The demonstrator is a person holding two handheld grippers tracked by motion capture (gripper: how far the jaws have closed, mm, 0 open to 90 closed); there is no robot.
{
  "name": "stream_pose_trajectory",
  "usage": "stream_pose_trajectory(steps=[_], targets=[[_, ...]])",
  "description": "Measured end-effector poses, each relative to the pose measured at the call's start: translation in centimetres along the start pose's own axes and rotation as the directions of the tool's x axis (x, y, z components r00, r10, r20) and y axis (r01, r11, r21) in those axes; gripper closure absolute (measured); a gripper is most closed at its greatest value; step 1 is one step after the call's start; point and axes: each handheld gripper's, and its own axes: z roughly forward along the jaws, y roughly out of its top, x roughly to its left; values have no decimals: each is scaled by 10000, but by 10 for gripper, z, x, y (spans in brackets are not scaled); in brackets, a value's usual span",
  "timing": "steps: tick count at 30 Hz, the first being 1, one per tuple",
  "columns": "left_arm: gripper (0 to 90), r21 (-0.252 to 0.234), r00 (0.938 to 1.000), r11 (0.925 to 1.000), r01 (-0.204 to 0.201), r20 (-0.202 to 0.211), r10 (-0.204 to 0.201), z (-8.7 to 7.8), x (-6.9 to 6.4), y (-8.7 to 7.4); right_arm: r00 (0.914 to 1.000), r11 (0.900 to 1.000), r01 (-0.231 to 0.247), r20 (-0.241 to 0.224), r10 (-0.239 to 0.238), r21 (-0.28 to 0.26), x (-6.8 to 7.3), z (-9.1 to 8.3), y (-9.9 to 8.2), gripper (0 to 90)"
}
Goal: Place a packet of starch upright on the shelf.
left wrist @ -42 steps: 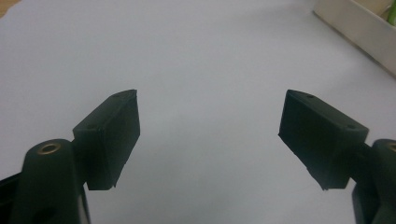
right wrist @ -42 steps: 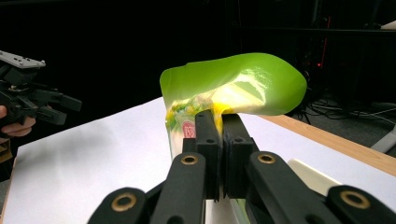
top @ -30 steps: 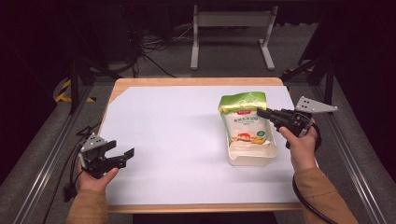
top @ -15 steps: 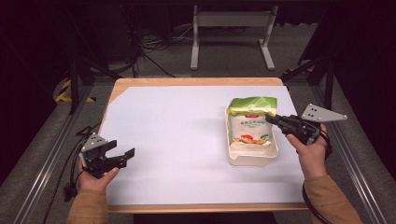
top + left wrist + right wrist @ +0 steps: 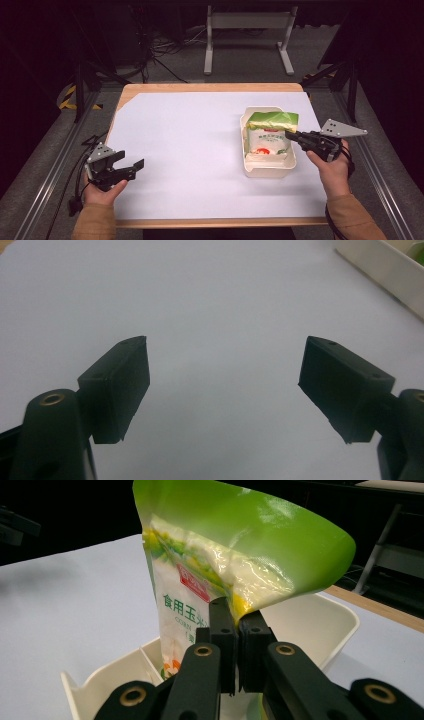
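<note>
A green and white food pouch [image 5: 270,135] with a red label lies in a cream plastic tub [image 5: 249,170] on the right half of the white table. My right gripper [image 5: 295,136] is shut on the pouch's right edge. In the right gripper view the pouch [image 5: 210,575] rises over the tub's rim [image 5: 345,615], and the two black jaws pinch its edge at my right gripper [image 5: 239,617]. My left gripper [image 5: 134,166] hovers open near the table's front left corner, far from the tub. In the left gripper view, my left gripper [image 5: 225,385] has only bare white surface between its jaws.
The white sheet [image 5: 190,145] covers a wooden table with dark floor and metal rails around it. A metal stand [image 5: 245,35] and cables sit beyond the far edge. A corner of the tub [image 5: 390,275] shows at the top right of the left gripper view.
My right gripper has drawn back to the right and toward the front, lowering the pouch from upright into the tub. The left gripper has stayed where it was.
</note>
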Motion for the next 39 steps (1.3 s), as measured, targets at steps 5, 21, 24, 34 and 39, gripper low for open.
stream_pose_trajectory(steps=[5,21,24,34,39], targets=[[209,-3,10000,10000,15,-14,-15,1,0,0,9999,9999,-102,17,102,-7,0,0,0,841],[208,-29,10000,10000,-26,33,26,2,-1,2,9975,9979,-589,385,599,-255,-6,-27,10,434],[207,2,10000,10000,1,18,-1,2,-1,2,9972,9982,-592,445,597,-129,-7,-34,10,405],[205,-47,9999,10000,-34,108,35,2,-1,3,9933,9968,-768,883,748,197,-13,-65,3,353],[204,-63,9999,9999,-86,119,87,3,0,3,9909,9955,-821,1111,764,477,-16,-78,-5,336]])
